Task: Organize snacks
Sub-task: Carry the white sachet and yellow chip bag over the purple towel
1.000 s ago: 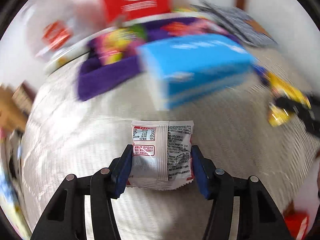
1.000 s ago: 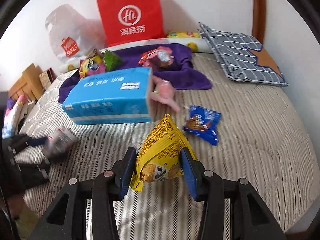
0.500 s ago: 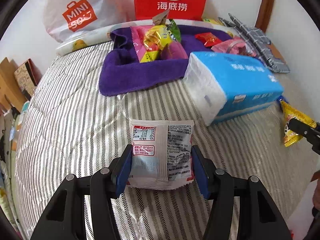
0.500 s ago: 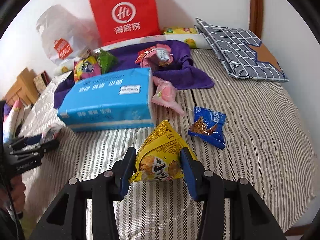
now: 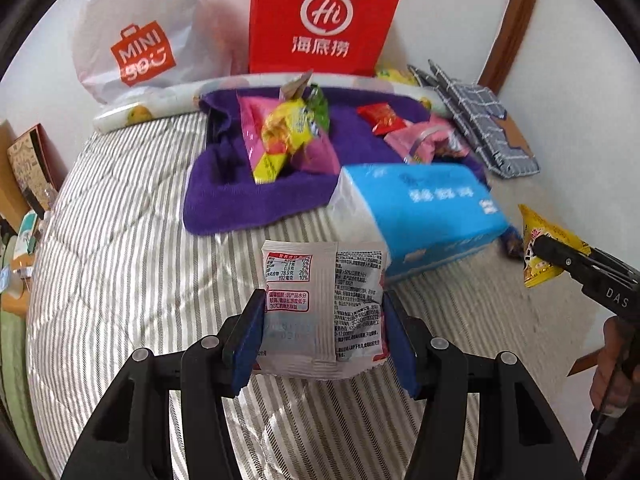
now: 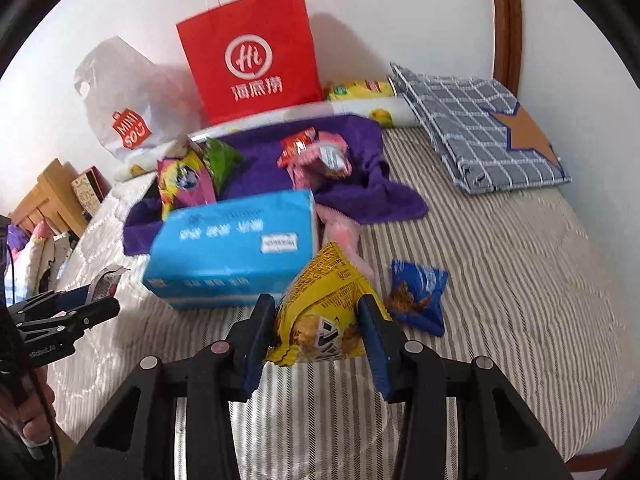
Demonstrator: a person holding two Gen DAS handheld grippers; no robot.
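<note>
A: Status of the left tool (image 5: 324, 330)?

B: Clenched on the white snack packet (image 5: 322, 304), blue pads pressed to both side edges, printed back face toward the camera. The packet is held clear above the striped bed (image 5: 120, 264). Against the frame one second earlier, the grip is unchanged, but the view has steadied: the blue tissue pack (image 5: 420, 216), then a blurred mass at 12 o'clock, now sits at 2 o'clock from the packet, and the purple towel (image 5: 248, 196) with its snack pile lies at 12 o'clock.

A: Right tool (image 6: 320, 334)?

B: Grasping the yellow snack bag (image 6: 324, 312) between its pads. The bag reads lower on its face than a second ago, its peak overlapping the tissue pack (image 6: 236, 252) at 11 o'clock. The blue snack packet (image 6: 418, 296) lies on the bed at 3 o'clock of the yellow bag; a pink snack (image 6: 344, 236) lies at 12 o'clock, beside the tissue pack.

A: Anything obscured?

B: The lower edges of both held items are cut off by the pads and tool frames. The snacks on the towel are motion-blurred in the right wrist view; their labels cannot be read. The red paper bag (image 6: 256, 60) and white plastic bag (image 5: 140, 44) stand at the wall; the plaid cushion (image 6: 476, 128) is at 2 o'clock. In the left wrist view, the right tool enters from 3 o'clock, partly cropped.
</note>
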